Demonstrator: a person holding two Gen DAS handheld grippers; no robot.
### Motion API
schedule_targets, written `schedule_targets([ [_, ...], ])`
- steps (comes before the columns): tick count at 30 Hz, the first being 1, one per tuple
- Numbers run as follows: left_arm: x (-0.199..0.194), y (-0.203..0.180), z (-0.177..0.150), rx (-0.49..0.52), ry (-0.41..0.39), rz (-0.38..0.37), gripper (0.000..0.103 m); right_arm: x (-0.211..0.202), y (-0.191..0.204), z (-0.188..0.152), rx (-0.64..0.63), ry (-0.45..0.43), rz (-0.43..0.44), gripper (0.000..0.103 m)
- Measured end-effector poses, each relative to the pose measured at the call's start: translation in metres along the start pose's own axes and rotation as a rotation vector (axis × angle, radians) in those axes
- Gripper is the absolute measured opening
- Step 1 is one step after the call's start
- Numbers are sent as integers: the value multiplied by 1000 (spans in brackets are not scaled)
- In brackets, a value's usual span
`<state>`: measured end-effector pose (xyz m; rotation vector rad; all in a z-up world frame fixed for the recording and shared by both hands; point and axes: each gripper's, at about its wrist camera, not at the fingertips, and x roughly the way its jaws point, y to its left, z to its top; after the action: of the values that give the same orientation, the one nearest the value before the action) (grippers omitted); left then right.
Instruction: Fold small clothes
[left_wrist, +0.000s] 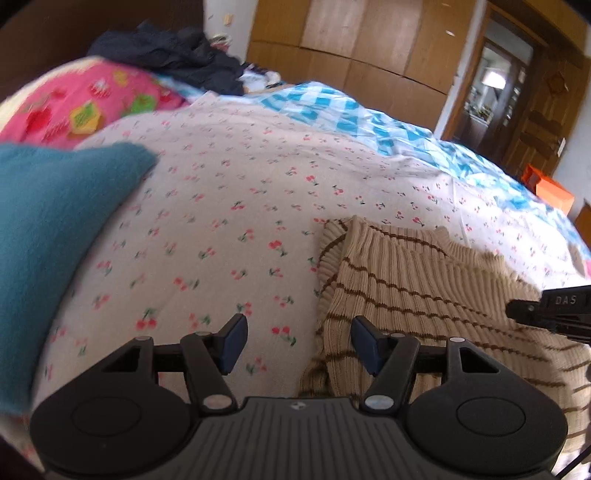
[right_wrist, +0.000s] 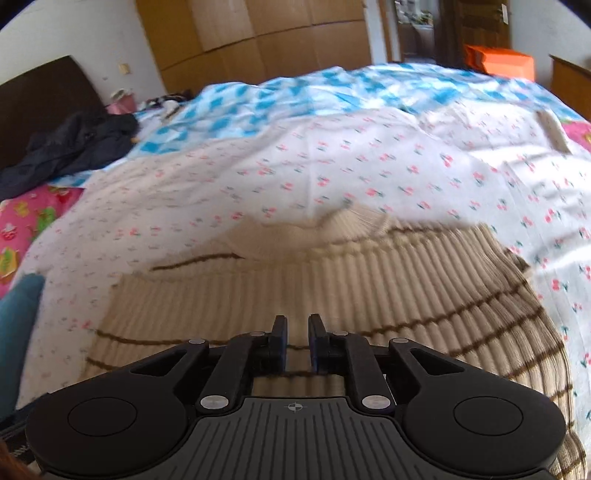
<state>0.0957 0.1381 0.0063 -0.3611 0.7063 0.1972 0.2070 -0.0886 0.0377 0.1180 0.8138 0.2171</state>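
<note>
A beige ribbed sweater with thin brown stripes (left_wrist: 424, 288) lies flat on the cherry-print sheet (left_wrist: 240, 184). My left gripper (left_wrist: 299, 332) is open just above the sheet at the sweater's left edge; its right finger is over the knit and its left finger over bare sheet. In the right wrist view the sweater (right_wrist: 332, 280) fills the foreground. My right gripper (right_wrist: 297, 325) hovers low over it with the jaws a narrow gap apart and nothing pinched between them. A black part of the right gripper (left_wrist: 554, 314) shows at the right edge of the left wrist view.
A teal cloth (left_wrist: 55, 221) lies on the left of the bed. Behind it are a pink patterned blanket (left_wrist: 92, 107) and a heap of dark clothes (left_wrist: 173, 55). A blue-checked quilt (right_wrist: 295, 99) covers the far side. An orange box (right_wrist: 498, 61) and a wooden wardrobe (left_wrist: 351, 40) stand beyond.
</note>
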Motion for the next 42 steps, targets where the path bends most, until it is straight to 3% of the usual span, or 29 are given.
schedule_targets([
  [5, -18, 9, -11, -90, 39, -15, 67, 1, 48, 8, -95, 52, 135, 24],
  [10, -25, 19, -20, -155, 77, -46, 67, 22, 105, 13, -197, 125, 188, 32],
  [18, -23, 22, -21, -161, 96, -95, 67, 79, 154, 11, -290, 293, 81, 39],
  [21, -21, 25, -21, -171, 114, -117, 67, 86, 168, 10, -342, 315, 73, 56],
  [25, -22, 26, -21, -168, 114, -105, 67, 97, 181, 3, -441, 325, 27, 57],
  [28, -26, 22, -25, -136, 106, -85, 67, 99, 183, -1, -503, 308, 5, 51],
  [30, -31, 20, -29, -120, 103, -85, 67, 96, 179, 1, -532, 298, -7, 30],
  [33, -34, 14, -33, -95, 98, -81, 73, 90, 163, 10, -485, 299, 46, 16],
  [38, -29, -2, -38, -24, 83, -33, 84, 77, 143, 21, -384, 276, 128, 12],
  [42, -33, -8, -44, 7, 66, 0, 88, 67, 132, 27, -345, 252, 175, 12],
])
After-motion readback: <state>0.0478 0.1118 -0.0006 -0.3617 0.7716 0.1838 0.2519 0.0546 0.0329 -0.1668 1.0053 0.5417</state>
